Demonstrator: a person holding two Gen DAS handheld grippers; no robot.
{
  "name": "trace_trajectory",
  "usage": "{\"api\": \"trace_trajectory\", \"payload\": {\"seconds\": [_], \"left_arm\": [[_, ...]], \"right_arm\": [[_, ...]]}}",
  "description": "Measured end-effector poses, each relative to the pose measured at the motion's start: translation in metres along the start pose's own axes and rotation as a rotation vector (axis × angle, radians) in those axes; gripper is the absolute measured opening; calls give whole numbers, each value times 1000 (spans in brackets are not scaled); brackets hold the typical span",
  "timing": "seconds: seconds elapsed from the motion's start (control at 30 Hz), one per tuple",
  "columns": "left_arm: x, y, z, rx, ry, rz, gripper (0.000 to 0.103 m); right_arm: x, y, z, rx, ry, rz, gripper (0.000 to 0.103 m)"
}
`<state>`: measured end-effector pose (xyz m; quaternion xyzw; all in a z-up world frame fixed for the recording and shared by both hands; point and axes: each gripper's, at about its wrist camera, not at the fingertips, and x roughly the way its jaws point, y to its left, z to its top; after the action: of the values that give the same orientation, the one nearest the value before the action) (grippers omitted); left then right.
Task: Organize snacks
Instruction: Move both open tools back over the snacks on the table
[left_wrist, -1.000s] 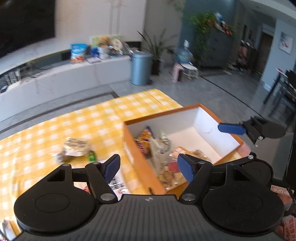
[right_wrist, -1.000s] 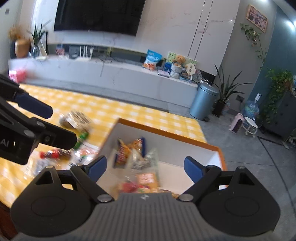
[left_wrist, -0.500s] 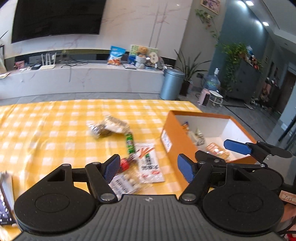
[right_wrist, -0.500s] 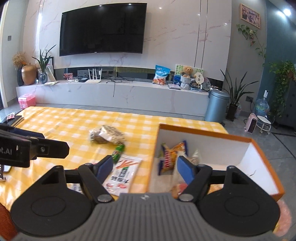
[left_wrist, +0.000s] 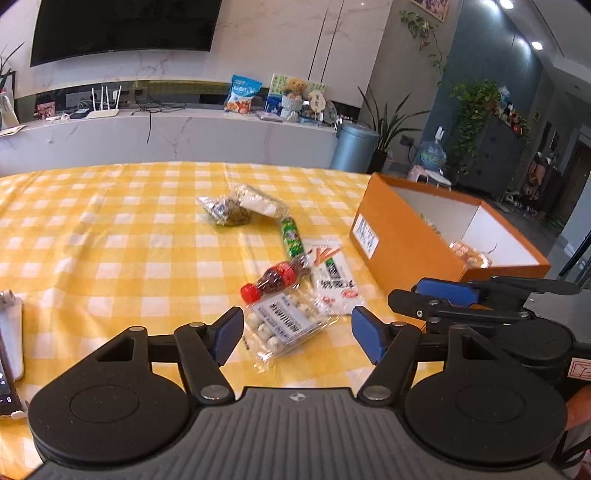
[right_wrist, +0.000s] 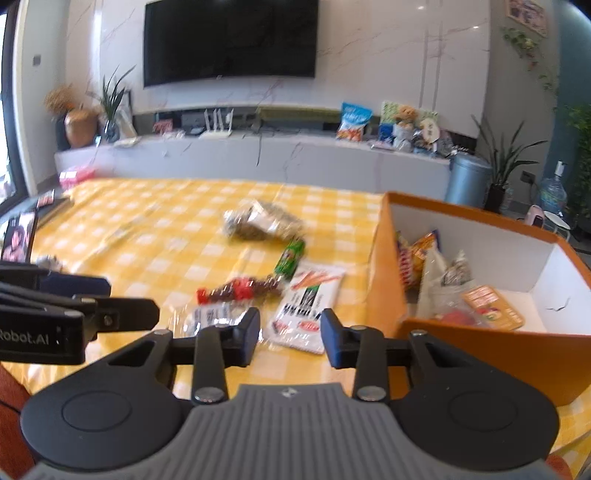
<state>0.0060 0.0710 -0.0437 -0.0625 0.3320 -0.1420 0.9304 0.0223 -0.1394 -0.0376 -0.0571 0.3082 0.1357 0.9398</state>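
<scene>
1. Both grippers have come down and swung from over the box (left_wrist: 402, 236) toward the loose snacks on my yellow checked cloth (left_wrist: 110, 236).
2. My left gripper (left_wrist: 297, 334) is closing, jaws apart, nothing clamped; the bag of white balls (left_wrist: 282, 325) lies just beyond its tips.
3. My right gripper (right_wrist: 290, 338) is closing, a narrow gap left, nothing gripped; the white packet (right_wrist: 308, 306) lies just ahead.
4. Red-capped bottle (left_wrist: 275, 278), green stick (left_wrist: 291, 236) and clear bag (left_wrist: 240, 208) lie left of the box, which holds more snacks.

A home living room: a wall-mounted television (right_wrist: 229, 40) over a long marble media console (right_wrist: 258, 155), potted plants (right_wrist: 506, 162), a yellow-checked table (left_wrist: 110, 240).
</scene>
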Motion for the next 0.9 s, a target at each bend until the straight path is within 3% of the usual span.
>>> {"api": "trace_trajectory", "payload": {"seconds": [0.17, 0.47, 0.63, 0.9], "left_arm": [[16, 4, -4, 67, 38, 20, 76], [50, 8, -2, 307, 114, -42, 83], [69, 16, 3, 376, 148, -82, 87], [93, 22, 5, 398, 197, -135, 89]], "right_arm": [[15, 4, -6, -25, 44, 12, 27], [43, 3, -2, -16, 99, 39, 27], [57, 8, 1, -20, 113, 39, 27], [80, 12, -1, -49, 146, 8, 27]]}}
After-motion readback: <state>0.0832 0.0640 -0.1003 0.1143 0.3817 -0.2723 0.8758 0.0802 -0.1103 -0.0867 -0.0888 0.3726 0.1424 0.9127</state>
